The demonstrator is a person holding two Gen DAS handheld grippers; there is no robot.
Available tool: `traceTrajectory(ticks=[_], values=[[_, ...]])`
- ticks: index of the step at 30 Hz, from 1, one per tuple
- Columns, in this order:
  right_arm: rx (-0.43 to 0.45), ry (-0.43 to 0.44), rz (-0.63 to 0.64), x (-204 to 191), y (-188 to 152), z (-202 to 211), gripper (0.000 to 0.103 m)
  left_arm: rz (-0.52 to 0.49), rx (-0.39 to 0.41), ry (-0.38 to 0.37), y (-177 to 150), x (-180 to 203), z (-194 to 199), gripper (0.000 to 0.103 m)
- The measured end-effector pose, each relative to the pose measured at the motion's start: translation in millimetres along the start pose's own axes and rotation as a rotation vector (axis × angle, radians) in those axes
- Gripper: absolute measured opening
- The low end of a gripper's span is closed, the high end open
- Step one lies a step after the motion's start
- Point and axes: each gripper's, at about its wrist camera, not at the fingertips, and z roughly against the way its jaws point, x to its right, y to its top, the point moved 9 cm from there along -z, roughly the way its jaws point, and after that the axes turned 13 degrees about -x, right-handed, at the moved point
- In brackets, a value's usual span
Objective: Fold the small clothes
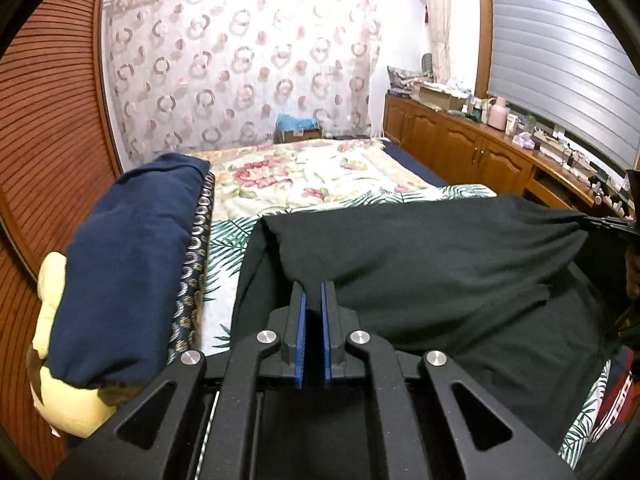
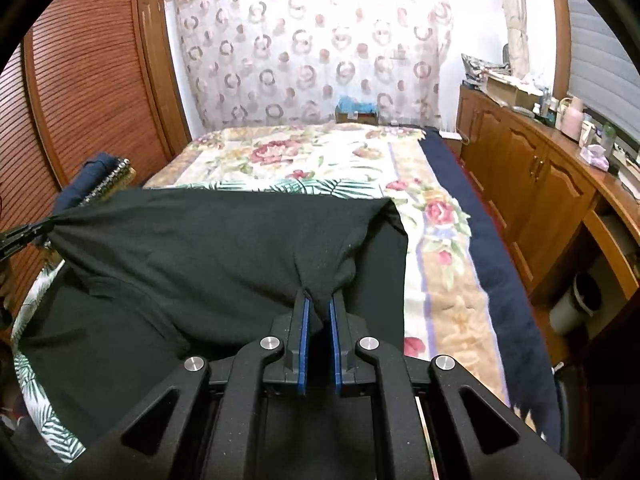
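A dark green-black garment (image 1: 420, 248) lies partly on the bed and is lifted along one edge, stretched between both grippers. My left gripper (image 1: 313, 286) is shut on the garment's left corner. My right gripper (image 2: 318, 300) is shut on a bunched fold of the same garment (image 2: 224, 240) at its right corner. In the left wrist view the right gripper's tip (image 1: 612, 224) shows at the far right, pinching the cloth. In the right wrist view the left gripper's tip (image 2: 24, 234) shows at the far left. The lower layer of the garment rests flat on the bed.
The bed (image 2: 320, 160) has a floral blanket and a palm-leaf sheet (image 1: 228, 240). A navy bundle (image 1: 132, 264) and a yellow plush (image 1: 60, 392) lie at the left. A wooden slatted wardrobe (image 2: 92, 80) stands left, a wooden cabinet (image 2: 540, 184) with clutter right.
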Motion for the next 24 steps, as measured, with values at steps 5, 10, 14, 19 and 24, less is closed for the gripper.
traceTrajectory(ticks=[5,10,14,19,24], values=[[0.028,0.005,0.009,-4,-16,19,0.009,0.013,0.033,0.008,-10,-1,24,0.007],[0.032,0.004,0.032,-8,-36,37,0.009,0.016,0.047,0.011,-30,2,42,0.007],[0.032,-0.004,0.050,-10,-53,47,0.009,0.025,0.057,0.016,-44,3,55,0.007],[0.028,-0.004,0.061,-11,-64,65,0.009,0.052,0.068,0.006,-60,5,69,0.007],[-0.035,0.005,0.057,-9,-83,47,0.009,0.064,0.004,0.007,-88,3,55,0.007]])
